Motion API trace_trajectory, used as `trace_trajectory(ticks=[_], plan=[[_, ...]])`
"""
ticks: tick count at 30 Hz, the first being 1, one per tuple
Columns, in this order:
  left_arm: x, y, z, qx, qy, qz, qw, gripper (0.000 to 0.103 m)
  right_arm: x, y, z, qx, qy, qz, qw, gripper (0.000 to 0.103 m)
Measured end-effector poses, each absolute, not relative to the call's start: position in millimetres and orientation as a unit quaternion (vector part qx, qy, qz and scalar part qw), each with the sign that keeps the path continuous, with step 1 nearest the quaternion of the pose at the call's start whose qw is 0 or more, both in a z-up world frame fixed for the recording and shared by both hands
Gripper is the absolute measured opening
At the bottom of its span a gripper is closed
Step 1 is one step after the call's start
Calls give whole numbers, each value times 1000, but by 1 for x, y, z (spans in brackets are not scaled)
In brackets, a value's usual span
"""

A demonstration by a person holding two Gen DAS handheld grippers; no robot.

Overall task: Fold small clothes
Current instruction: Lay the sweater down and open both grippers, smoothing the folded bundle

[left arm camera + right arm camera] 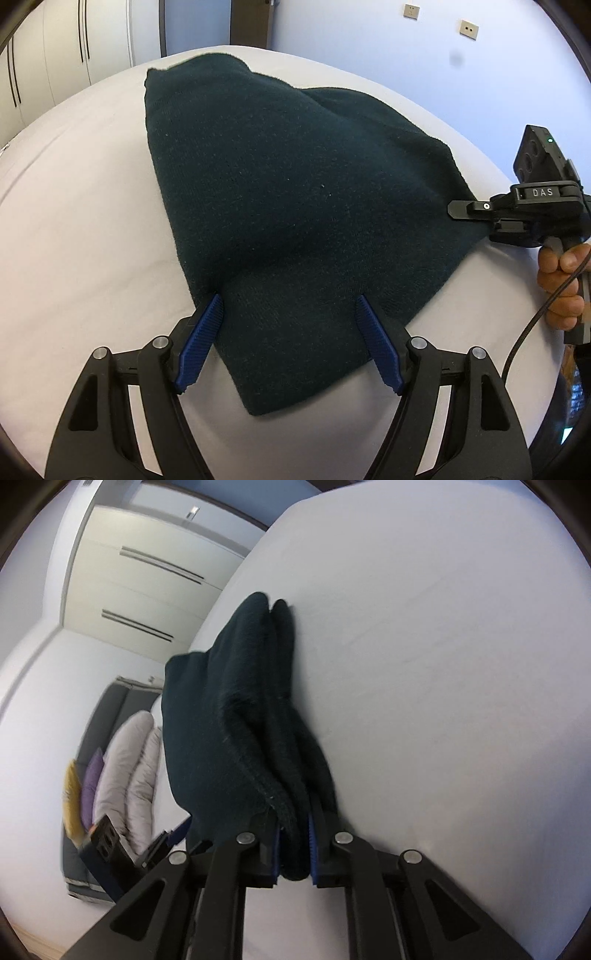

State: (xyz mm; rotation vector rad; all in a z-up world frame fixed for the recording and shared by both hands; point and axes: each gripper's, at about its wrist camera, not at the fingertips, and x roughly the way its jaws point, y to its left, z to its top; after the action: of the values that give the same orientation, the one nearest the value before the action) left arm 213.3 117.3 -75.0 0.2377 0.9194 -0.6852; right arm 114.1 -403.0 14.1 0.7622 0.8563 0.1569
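A dark green knitted garment (pixel 295 206) lay spread across the middle of a white-covered bed (pixel 74 229), its far end reaching toward the bed's far edge and its near corner pointing toward the near edge. The left gripper (pixel 290 343) stood over that near corner with its blue-padded fingers (pixel 201 339) set wide apart, one on either side of the cloth, gripping nothing. The right gripper (pixel 293 853), carried in the person's hand (pixel 561 280) at the bed's right edge, had its jaws drawn together on a bunched right-hand corner of the garment, the fabric pinched between the pads and raised slightly off the sheet. White wardrobe doors (pixel 55 55) stood beyond the bed's far left corner; pillows (pixel 122 768) lay by the dark headboard (pixel 99 720).
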Motion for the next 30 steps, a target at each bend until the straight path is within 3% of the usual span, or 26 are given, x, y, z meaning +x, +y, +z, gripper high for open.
trace_trajectory(ticks=[3,8,15,19,22,24,27,30], plan=[[209,126,-62,119,429,-324,835,74,116,-395,23,337,412,76,843,14],[219,153,-24,102,382,-312,864,74,92,-388,45,297,413,39,860,35],[294,137,-10,118,367,-265,884,74,114,-357,108,247,347,91,900,35],[332,118,-35,111,401,-240,877,76,166,-342,103,247,341,142,896,35],[342,135,-58,68,398,-245,882,84,207,-339,77,245,377,135,883,35],[344,146,-64,48,398,-249,881,84,215,-350,55,246,391,106,881,26],[343,146,-65,65,387,-242,888,85,203,-373,38,283,361,108,882,0],[344,148,-69,62,377,-244,891,85,189,-396,25,335,337,117,872,0]])
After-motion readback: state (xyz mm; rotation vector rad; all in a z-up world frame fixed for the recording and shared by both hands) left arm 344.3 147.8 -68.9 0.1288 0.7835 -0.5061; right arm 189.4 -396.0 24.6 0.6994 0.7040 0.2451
